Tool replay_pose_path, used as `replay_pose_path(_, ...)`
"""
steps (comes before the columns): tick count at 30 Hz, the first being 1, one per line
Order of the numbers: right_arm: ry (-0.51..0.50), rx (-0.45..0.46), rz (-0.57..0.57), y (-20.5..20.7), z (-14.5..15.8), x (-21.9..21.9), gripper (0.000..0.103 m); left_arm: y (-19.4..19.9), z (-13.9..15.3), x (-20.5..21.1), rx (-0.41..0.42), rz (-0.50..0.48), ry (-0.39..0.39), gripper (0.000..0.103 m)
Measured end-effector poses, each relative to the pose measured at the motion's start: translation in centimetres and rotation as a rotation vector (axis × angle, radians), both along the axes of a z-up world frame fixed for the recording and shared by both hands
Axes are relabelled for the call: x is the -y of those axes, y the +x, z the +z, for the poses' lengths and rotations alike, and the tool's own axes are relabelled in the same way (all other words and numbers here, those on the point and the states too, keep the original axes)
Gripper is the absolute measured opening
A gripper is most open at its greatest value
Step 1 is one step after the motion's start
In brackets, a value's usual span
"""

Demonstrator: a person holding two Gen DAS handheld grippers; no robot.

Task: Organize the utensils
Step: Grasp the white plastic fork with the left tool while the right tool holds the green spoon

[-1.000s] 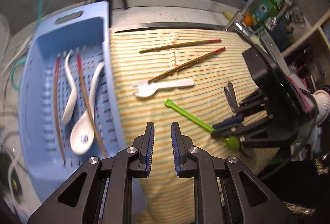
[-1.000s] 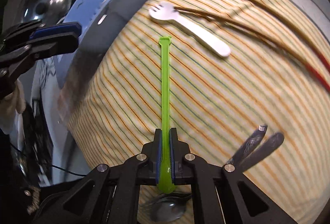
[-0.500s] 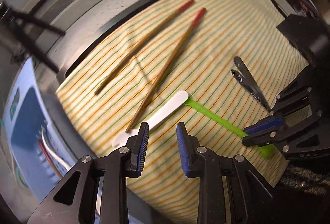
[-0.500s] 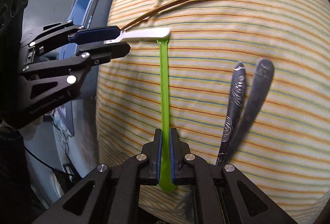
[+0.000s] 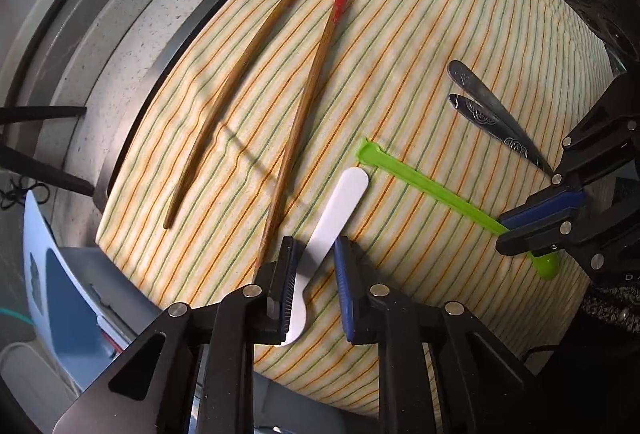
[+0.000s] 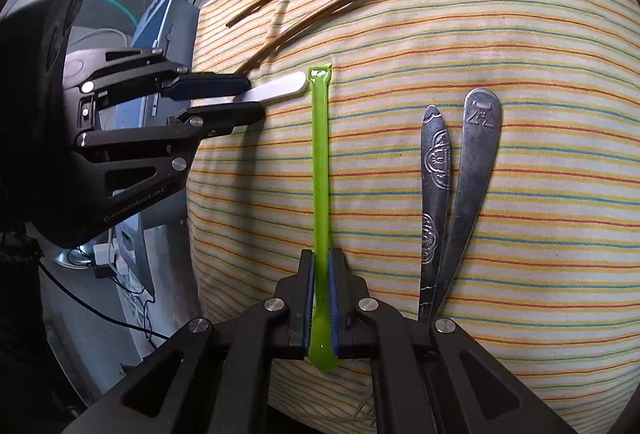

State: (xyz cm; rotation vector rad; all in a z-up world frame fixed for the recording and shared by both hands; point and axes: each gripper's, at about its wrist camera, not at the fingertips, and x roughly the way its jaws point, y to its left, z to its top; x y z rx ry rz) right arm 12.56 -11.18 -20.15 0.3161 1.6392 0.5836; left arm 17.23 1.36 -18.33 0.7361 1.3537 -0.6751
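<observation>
Utensils lie spread on a striped cloth [image 5: 420, 34]: a white plastic fork [image 5: 336, 210] low in the left wrist view, a thin green plastic spoon [image 6: 320, 170] down the middle of the right wrist view, two wooden chopsticks [image 5: 304, 90] with red ends toward the top, and two embossed metal handles [image 6: 456, 186] side by side at right. The left gripper [image 5: 316, 274] is closing around the fork's flat handle, pads not yet pressing evenly; the right gripper [image 6: 320, 294] is clamped on the green spoon near its bowl. The smooth, thin fork could skid or twist out of an off-centre pinch, and its handle tip sits just beside the green spoon's end, so either lift may nudge the other or drag the soft cloth.
</observation>
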Motion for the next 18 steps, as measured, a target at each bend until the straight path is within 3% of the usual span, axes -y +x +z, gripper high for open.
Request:
replay_pose_path(5,-0.021,0.026,0.013,0.5,0.1,-0.6,0.006,-0.2,0.3,-1.5,-0.044,0.131,-0.078,0.015)
replay_pose_path(10,-0.046,0.052,0.049,1.1,0.4,-1.9,0.006,-1.1,0.1,-2.6,-0.018,0.160,-0.087,0.021)
replay_pose_path(15,-0.050,0.065,0.069,1.1,0.4,-2.9,0.006,-2.0,0.2,-3.5,-0.011,0.234,-0.115,0.009)
replay_pose_path(18,-0.042,0.076,0.073,1.2,0.4,-3.1,0.006,-2.8,0.3,-4.1,-0.012,0.314,-0.149,0.009)
